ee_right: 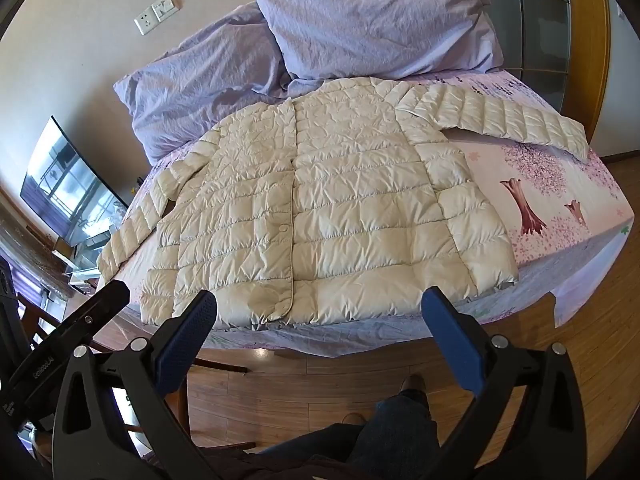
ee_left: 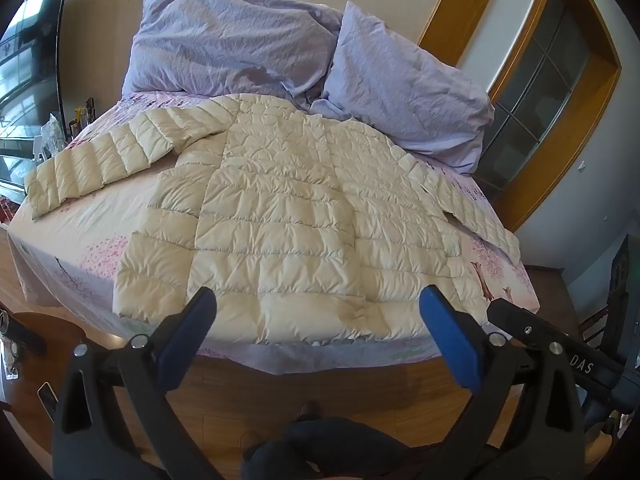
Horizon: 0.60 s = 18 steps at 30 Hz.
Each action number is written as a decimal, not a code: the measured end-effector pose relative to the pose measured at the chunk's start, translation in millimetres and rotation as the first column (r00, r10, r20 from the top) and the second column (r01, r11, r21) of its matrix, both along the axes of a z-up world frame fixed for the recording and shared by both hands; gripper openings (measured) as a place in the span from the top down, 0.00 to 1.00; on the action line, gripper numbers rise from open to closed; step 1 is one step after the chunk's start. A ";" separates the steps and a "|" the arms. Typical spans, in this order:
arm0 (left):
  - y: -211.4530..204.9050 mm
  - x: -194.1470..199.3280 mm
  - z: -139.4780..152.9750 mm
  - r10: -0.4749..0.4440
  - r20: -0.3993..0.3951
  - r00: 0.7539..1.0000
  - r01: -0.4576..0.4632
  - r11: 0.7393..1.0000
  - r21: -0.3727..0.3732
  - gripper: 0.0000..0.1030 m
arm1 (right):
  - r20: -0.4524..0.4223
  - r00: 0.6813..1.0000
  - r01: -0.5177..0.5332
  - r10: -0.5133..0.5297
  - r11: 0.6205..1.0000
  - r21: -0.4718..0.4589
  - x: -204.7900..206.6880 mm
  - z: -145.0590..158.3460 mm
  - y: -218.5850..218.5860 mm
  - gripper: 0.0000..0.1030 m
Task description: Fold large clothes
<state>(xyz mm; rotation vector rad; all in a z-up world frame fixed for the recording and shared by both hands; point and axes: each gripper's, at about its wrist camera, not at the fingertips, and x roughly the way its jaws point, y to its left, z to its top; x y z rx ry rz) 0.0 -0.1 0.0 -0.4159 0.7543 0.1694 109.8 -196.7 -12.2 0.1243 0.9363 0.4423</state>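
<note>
Left gripper (ee_left: 318, 308) spread wide, holding nothing, poised above hem. Cream quilted down jacket (ee_left: 280, 216) flat on pink tree-print bedsheet (ee_left: 92, 232), front buttoned, sleeves out sideways, collar toward lilac pillows (ee_left: 224, 44). Right gripper (ee_right: 320, 308) wide open too, empty, off hem.

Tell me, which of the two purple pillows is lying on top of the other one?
The pillow nearer the wooden door is on top. Its corner overlaps the pillow nearer the TV, which lies lower on the bed, beside the jacket's collar.
</note>
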 end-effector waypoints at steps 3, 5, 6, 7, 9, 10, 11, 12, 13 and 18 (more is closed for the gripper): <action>0.1 -0.1 0.0 0.000 0.001 1.000 0.000 1.000 -0.001 0.02 | 0.001 1.000 0.000 0.000 1.000 0.001 0.2 -0.2 0.0 0.01; 0.3 -0.2 0.1 0.001 0.000 1.000 -0.001 1.000 -0.001 0.02 | 0.001 1.000 0.000 0.000 1.000 0.000 0.3 -0.1 0.2 0.01; 0.5 -0.3 0.1 0.001 0.000 1.000 -0.001 1.000 -0.002 0.02 | 0.000 1.000 0.000 0.000 1.000 0.002 0.6 -0.5 0.0 0.01; 0.0 0.0 0.0 0.000 0.000 1.000 0.000 1.000 0.001 0.02 | 0.000 1.000 -0.001 0.001 1.000 0.001 0.7 -0.5 0.1 0.01; -0.1 0.1 -0.1 0.001 -0.001 1.000 -0.001 1.000 0.000 0.02 | 0.000 1.000 0.000 0.000 1.000 0.001 0.9 -0.7 0.0 0.01; -0.2 0.2 -0.2 0.001 -0.002 1.000 -0.001 1.000 -0.001 0.02 | -0.001 1.000 0.000 0.000 1.000 0.001 1.1 -0.9 -0.2 0.01; -0.4 0.3 -0.4 0.000 -0.003 1.000 0.000 1.000 -0.002 0.02 | -0.002 1.000 0.001 -0.001 1.000 0.001 1.3 -1.0 -0.6 0.01; -0.6 0.5 -0.5 0.000 -0.003 1.000 0.000 1.000 -0.003 0.02 | -0.002 1.000 0.002 -0.002 1.000 0.000 1.5 -1.1 -0.6 0.01; -0.2 -0.1 0.1 -0.001 -0.001 1.000 0.001 1.000 -0.003 0.02 | 0.000 1.000 0.001 -0.001 1.000 -0.002 1.3 -1.0 0.1 0.01; -0.6 -0.2 0.2 -0.002 -0.002 1.000 0.002 1.000 -0.004 0.02 | -0.005 1.000 0.001 -0.001 1.000 -0.002 1.6 -1.2 -0.1 0.01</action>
